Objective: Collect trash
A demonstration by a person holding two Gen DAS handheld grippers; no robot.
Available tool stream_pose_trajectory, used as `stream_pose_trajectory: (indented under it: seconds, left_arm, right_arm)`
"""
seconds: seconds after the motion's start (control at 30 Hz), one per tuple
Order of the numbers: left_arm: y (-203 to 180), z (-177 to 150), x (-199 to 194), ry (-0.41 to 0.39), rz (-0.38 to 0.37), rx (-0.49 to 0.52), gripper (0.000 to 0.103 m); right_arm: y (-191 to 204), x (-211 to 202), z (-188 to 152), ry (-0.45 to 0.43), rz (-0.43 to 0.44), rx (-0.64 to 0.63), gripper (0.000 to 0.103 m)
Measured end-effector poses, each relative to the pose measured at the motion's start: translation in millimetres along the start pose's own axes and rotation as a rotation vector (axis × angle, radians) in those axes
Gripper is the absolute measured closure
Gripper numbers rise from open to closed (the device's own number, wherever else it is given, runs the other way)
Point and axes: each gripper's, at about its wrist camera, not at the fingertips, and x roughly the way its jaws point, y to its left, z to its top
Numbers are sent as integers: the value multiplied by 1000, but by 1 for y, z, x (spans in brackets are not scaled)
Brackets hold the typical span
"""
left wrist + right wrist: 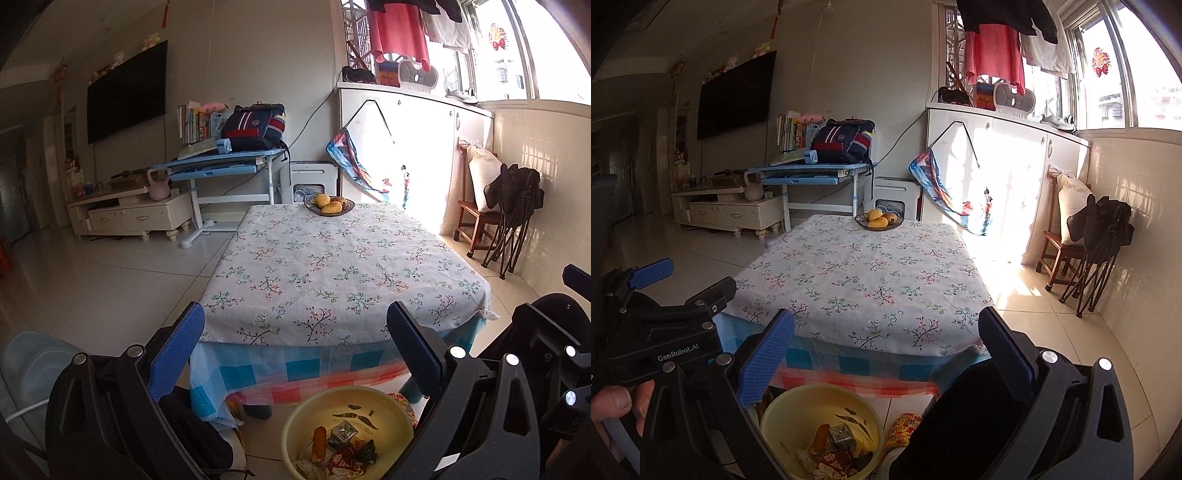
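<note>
While both are hovering before the floral-clothed worktop [332, 266], the left tool [295, 354] and right tool [886, 354] are gaping wide, gripping nothing. Crumpled wrappers [332, 454] are lying in a yellow basin [295, 417] on the floor below (near the worktop's front edge). A fruit plate [328, 205] is sitting at the far edge.
</note>
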Motion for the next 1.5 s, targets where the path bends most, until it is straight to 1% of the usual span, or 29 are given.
stream_pose_trajectory:
  seconds: [0.23,0.7,1.0,1.5]
  left_arm:
    - [5,0,1,-4,-1,-22,7]
    - [4,0,1,-9,4,-17,7]
    - [5,1,1,-11,6,-18,7]
    - [7,2,2,-7,6,-13,7]
  right_arm:
    - [0,2,-1,4,-1,-3,8]
    - [1,-1,-3,8,-8,1,8]
    - [-5,-1,-1,4,-9,34,8]
    - [-6,0,-1,7,-7,24,8]
